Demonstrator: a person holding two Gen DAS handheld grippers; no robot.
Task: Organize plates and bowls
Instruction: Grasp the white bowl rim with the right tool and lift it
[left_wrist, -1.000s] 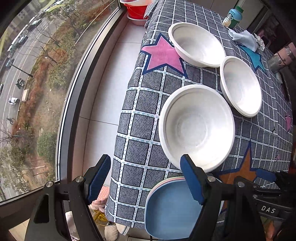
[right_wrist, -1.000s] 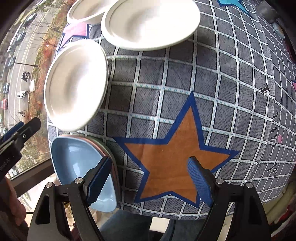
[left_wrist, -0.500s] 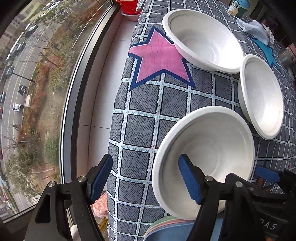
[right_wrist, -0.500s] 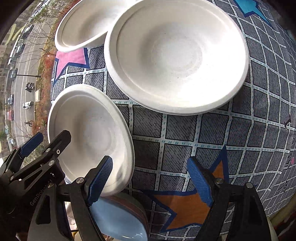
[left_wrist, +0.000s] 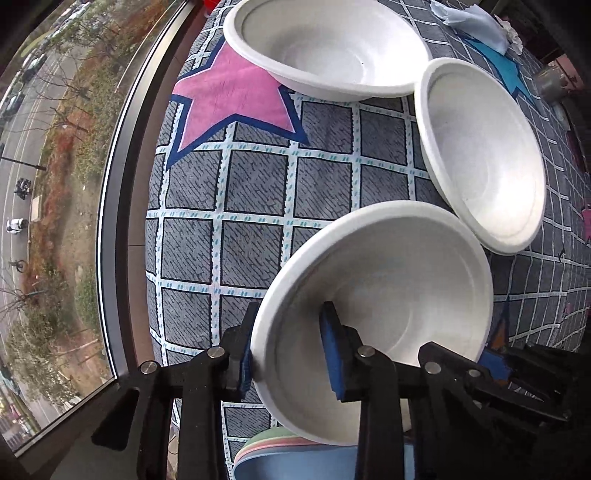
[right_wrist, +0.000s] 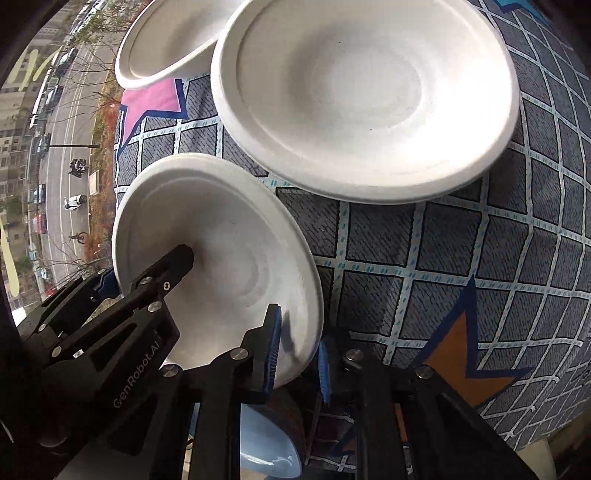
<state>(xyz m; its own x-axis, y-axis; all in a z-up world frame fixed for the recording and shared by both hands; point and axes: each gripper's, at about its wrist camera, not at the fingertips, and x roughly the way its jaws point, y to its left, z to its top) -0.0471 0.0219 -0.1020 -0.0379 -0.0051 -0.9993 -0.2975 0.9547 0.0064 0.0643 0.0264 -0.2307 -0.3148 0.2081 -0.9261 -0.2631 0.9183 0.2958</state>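
Note:
Three white bowls stand on the checked tablecloth. The nearest bowl is gripped by both grippers. My left gripper is shut on its left rim, one finger outside and one inside. My right gripper is shut on its right rim; this bowl also shows in the right wrist view. A second bowl sits to the right and a third bowl at the far end. A stack of coloured plates with a blue one on top lies under the held bowl at the table's near edge.
A large window with a dark frame runs along the left of the table, a floor gap between them. A blue cloth and a metal cup lie at the far right. The other arm's black frame crosses the right wrist view.
Both grippers moved forward from the plate stack to the nearest white bowl and closed on its opposite rims. The bowl now sits tilted between them.

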